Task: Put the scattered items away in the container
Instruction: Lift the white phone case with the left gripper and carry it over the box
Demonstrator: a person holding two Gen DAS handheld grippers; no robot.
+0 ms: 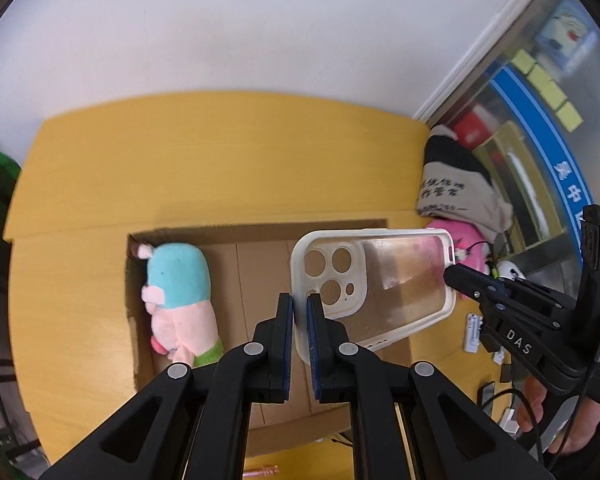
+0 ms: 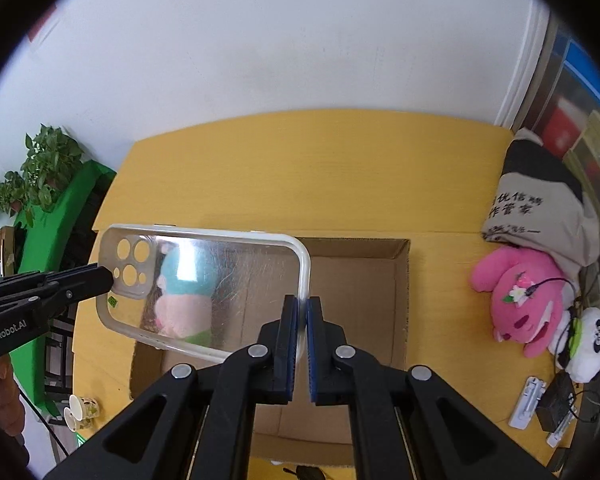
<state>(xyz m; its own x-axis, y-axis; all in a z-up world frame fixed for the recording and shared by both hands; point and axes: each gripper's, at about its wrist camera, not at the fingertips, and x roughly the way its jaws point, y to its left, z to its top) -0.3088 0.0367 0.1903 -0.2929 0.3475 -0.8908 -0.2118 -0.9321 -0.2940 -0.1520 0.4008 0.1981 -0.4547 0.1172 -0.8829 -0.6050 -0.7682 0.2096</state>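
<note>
A clear phone case (image 1: 384, 284) with a white rim hangs over the open cardboard box (image 1: 260, 236). My left gripper (image 1: 300, 320) is shut on its camera-hole end. My right gripper (image 2: 302, 320) is shut on the other end of the phone case (image 2: 220, 284). Each gripper shows in the other's view, the right gripper (image 1: 454, 276) at right and the left gripper (image 2: 104, 280) at left. A blue and pink plush toy (image 1: 180, 296) lies inside the box at its left side. The box (image 2: 360, 248) sits on a yellow table (image 2: 300, 168).
A pink plush (image 2: 520, 296) and a white panda plush (image 2: 588, 340) lie on the table's right side, under a beige bag (image 2: 540, 200). White clips (image 2: 528, 400) and a black adapter with cables (image 2: 556, 400) lie near the right front edge. Paper cups (image 2: 80, 412) and a plant (image 2: 40, 172) stand left.
</note>
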